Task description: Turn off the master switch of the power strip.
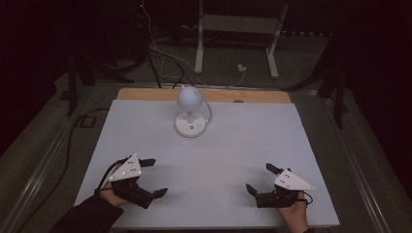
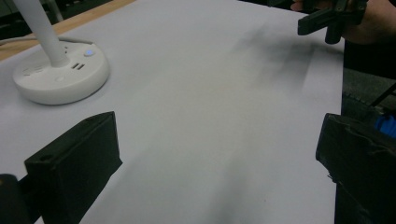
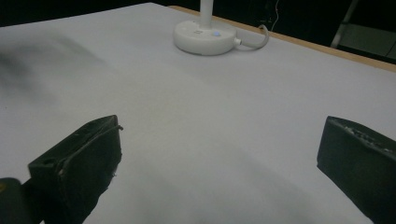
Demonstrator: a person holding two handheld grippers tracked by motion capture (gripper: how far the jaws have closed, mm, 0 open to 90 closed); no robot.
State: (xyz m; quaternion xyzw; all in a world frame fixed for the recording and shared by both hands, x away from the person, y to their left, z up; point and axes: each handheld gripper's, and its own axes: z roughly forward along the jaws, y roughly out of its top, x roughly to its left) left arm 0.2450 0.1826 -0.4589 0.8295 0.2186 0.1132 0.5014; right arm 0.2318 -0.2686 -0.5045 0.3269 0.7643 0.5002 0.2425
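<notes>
Lamp stands alone at the far middle of the white tabletop, well apart from both my grippers, which sit nearer me than it does. My left gripper and right gripper both have their fingers spread wide, holding nothing. I judge the lamp light, rigid and smooth, top-heavy at its round head; the thin stem just above the round base looks the safest hold.
</notes>
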